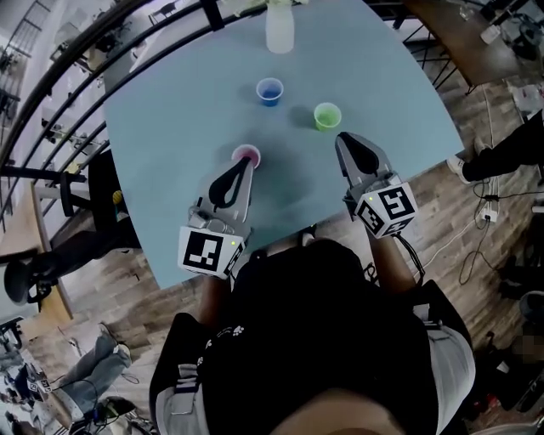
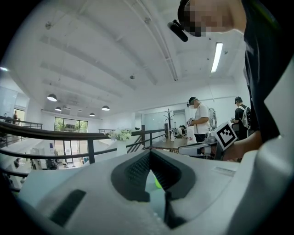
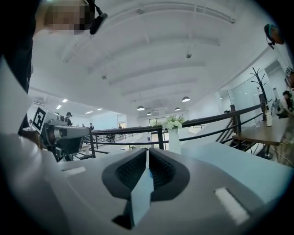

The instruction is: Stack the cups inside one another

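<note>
Three small cups stand apart on the light blue table (image 1: 170,127): a blue cup (image 1: 269,91) at the back, a green cup (image 1: 327,115) to its right, and a pink cup (image 1: 246,156) nearest me. My left gripper (image 1: 247,165) is shut and empty, its tips right at the pink cup's near rim. My right gripper (image 1: 342,137) is shut and empty too, just short of the green cup. In the left gripper view the jaws (image 2: 150,153) meet at the tips, with a bit of the green cup (image 2: 157,182) showing below them. The right gripper view shows its jaws (image 3: 148,150) closed.
A white vase (image 1: 280,25) with flowers stands at the table's far edge, behind the blue cup. A black railing (image 1: 51,76) runs along the table's left and back. A wooden floor with cables lies to the right. A person stands in the distance (image 2: 200,120).
</note>
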{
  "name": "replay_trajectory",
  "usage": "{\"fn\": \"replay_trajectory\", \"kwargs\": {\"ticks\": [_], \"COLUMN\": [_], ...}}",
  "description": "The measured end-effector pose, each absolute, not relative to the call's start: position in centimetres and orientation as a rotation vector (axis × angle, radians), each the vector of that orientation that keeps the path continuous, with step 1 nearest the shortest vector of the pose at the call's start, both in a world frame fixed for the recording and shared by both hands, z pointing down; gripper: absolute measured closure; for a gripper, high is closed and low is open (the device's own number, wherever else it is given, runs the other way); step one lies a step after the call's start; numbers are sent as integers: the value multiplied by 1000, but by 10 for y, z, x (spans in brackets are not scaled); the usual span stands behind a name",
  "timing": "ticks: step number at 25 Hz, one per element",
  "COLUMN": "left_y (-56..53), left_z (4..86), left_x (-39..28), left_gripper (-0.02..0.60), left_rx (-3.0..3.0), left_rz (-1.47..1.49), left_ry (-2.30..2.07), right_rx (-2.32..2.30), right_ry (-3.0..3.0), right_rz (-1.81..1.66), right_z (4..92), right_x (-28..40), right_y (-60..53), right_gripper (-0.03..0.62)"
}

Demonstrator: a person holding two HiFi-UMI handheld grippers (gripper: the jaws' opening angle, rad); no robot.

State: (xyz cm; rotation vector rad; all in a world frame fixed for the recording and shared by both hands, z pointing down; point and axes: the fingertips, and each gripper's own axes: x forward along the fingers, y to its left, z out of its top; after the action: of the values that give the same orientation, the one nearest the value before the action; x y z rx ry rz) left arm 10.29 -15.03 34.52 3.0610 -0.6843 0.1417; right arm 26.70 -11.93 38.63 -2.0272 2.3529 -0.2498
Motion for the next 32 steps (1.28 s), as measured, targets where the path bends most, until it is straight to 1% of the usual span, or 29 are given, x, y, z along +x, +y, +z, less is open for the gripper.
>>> {"fn": "replay_trajectory", "kwargs": {"ticks": [8,13,20,27,32], "left_y": [-154,-158,-163,-170,-174], "left_z": [349,351,350,355,356], "left_x": [121,123,128,127,127], "left_gripper": [594,594,594,594,594], "left_rx": [3051,3033,3004,2971,2953], "left_rz": [166,167,164,176,183], "left_ry": [-749,-809,-884,-959,-1007], "right_rx": [-1994,-1964,-1948,-1950,-1976], "right_ry": [2399,2424,2477,2513,2557], "right_rz": [-252,-248,-258,-311,-341], "right_z": [403,413,429,455,475], "right_x": [289,297,305,314,321], "right_y": [-131,-137,-150,-167,-181], "right_gripper": [581,547,532,478,408]}}
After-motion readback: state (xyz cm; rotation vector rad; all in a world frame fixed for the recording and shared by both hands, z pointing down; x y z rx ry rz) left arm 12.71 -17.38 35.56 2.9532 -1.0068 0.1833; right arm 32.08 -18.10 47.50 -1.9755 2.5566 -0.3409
